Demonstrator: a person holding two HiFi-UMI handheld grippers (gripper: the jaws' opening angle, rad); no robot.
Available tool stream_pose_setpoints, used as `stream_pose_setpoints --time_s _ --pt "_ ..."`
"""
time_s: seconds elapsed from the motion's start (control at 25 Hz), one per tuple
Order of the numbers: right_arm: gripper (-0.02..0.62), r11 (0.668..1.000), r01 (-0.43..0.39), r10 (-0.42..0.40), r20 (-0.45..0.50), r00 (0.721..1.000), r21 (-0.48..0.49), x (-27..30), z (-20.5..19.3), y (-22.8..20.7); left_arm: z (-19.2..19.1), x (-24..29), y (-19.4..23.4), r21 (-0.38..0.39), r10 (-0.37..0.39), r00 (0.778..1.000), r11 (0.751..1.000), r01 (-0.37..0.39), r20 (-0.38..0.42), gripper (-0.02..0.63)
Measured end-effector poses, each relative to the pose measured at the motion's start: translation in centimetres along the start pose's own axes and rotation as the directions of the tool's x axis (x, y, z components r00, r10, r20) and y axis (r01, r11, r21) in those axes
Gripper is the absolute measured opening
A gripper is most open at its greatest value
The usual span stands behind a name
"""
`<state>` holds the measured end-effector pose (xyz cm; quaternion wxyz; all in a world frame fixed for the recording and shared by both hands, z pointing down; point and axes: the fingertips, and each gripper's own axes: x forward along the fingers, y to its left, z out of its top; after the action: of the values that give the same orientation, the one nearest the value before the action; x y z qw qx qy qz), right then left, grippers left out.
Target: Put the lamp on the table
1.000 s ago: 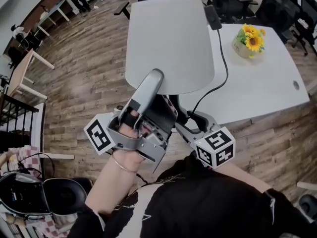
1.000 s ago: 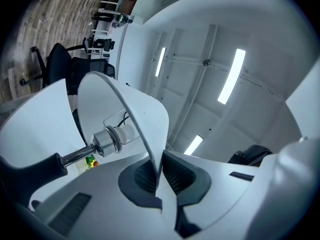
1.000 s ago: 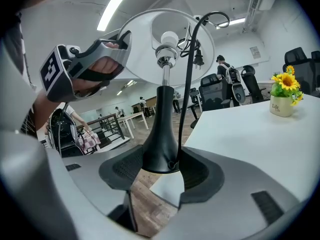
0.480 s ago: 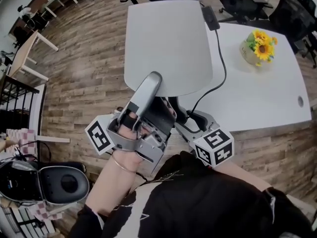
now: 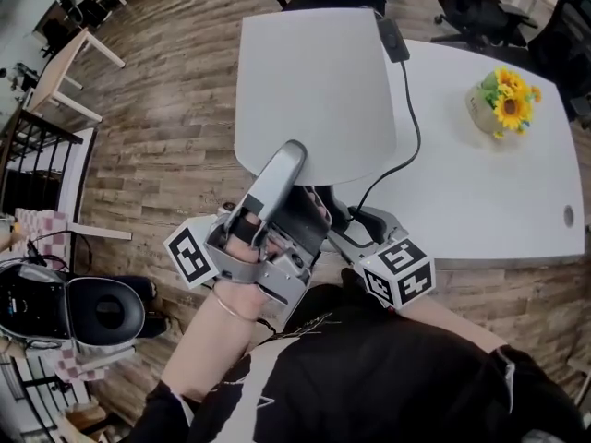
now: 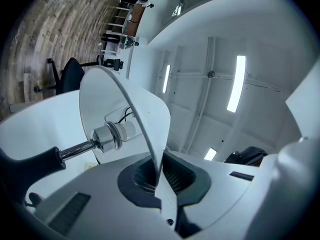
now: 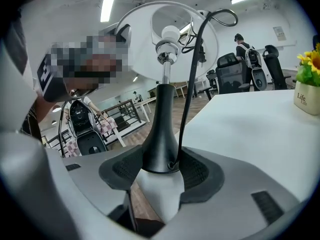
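Observation:
The lamp has a white shade, a chrome socket and a black stem. It hangs tilted over the near left end of the white table. My left gripper is shut on the shade's lower rim, and in the left gripper view the thin rim stands pinched between the pads. My right gripper is shut on the black stem just above its base. The black cord with its switch trails over the table top.
A pot of sunflowers stands on the table's far right part. Office chairs line the far side. On the wooden floor at lower left sits a black round device by a railing. Other tables stand upper left.
Both grippers have come down a little with the lamp, keeping their grips. In the head view the table and the flower pot have slid to the right and downward.

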<state>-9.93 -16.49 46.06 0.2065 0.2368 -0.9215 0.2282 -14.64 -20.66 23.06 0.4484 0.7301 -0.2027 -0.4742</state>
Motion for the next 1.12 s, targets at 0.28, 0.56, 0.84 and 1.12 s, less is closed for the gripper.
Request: stream_pose_setpoints --time_s 0.28,0.56,0.84,1.12 --pt "0.238 0.999 -0.03 0.029 -0.022 0.999 -0.015 0.3 -0.2 -0.1 0.1 -0.4 0.2 0.018 -0.001 1.0 1.0 0.0 0.023 0.012" --pt "0.236 0.999 -0.036 0.036 -0.029 0.999 -0.018 0.4 -0.7 -0.3 -0.5 -0.6 0.5 0.037 0.013 1.0 0.999 -0.014 0.014 0.012" --pt "0.235 0.999 -0.032 0.032 -0.029 0.999 0.0 0.5 -0.7 -0.3 -0.2 -1.1 0.3 0.07 0.036 0.999 0.997 -0.037 0.01 0.014" --pt "0.235 1.0 -0.016 0.016 -0.035 0.999 0.015 0.6 -0.8 -0.1 -0.3 -1.1 0.1 0.094 0.055 0.998 0.994 -0.052 -0.03 0.014"
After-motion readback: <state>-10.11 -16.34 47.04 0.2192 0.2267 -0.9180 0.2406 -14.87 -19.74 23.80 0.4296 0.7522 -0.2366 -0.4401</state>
